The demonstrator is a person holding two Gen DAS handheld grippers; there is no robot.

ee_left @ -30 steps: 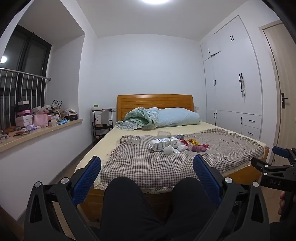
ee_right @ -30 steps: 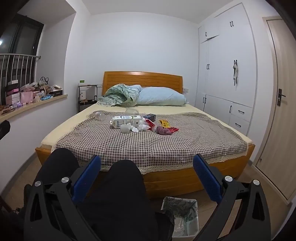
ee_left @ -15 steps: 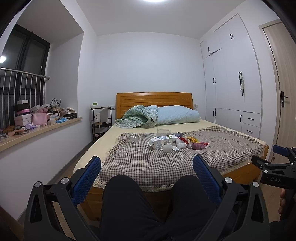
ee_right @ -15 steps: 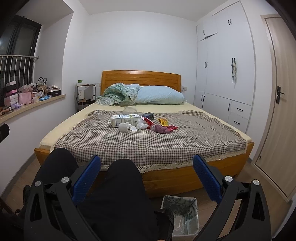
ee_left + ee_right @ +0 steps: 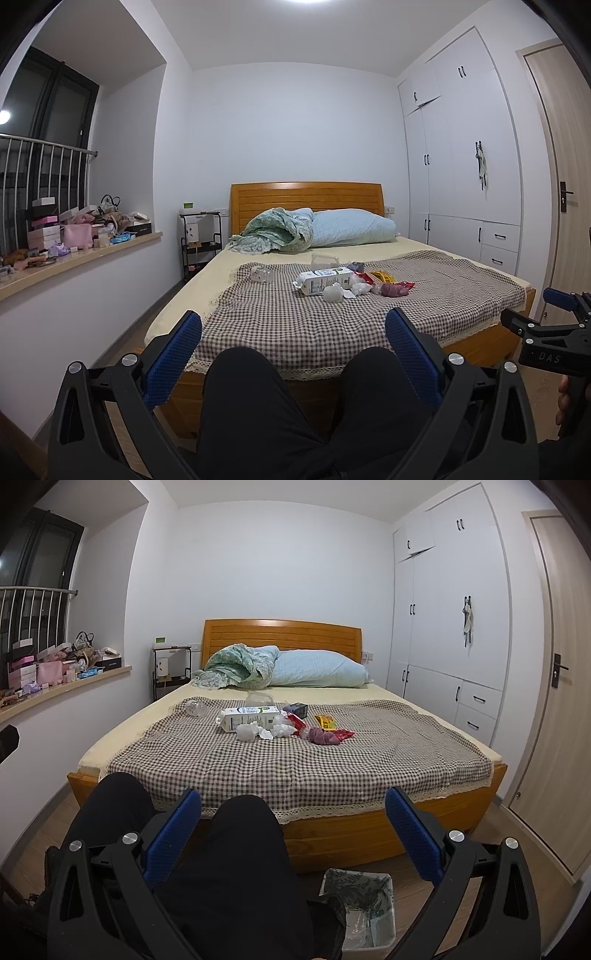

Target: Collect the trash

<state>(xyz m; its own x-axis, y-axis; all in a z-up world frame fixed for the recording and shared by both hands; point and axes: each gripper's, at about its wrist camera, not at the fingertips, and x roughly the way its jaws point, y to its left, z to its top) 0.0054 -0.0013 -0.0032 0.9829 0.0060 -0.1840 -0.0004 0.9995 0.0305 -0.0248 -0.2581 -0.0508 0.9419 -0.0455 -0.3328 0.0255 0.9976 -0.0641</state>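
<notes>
Tilting upward slightly, both views; bed point(image 5: 295, 760) sits lower.

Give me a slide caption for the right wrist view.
Open right gripper faces trash pile on bed; bin below.

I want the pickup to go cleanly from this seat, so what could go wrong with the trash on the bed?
1. The milk carton lies mid-bed, far from both open grippers, the left gripper and the right gripper, so reaching it probably means leaning far.
2. The crumpled tissues sit on loose checked cloth; a pinch may catch fabric.
3. The bin sits low beside the knees, so drops could miss.
</notes>
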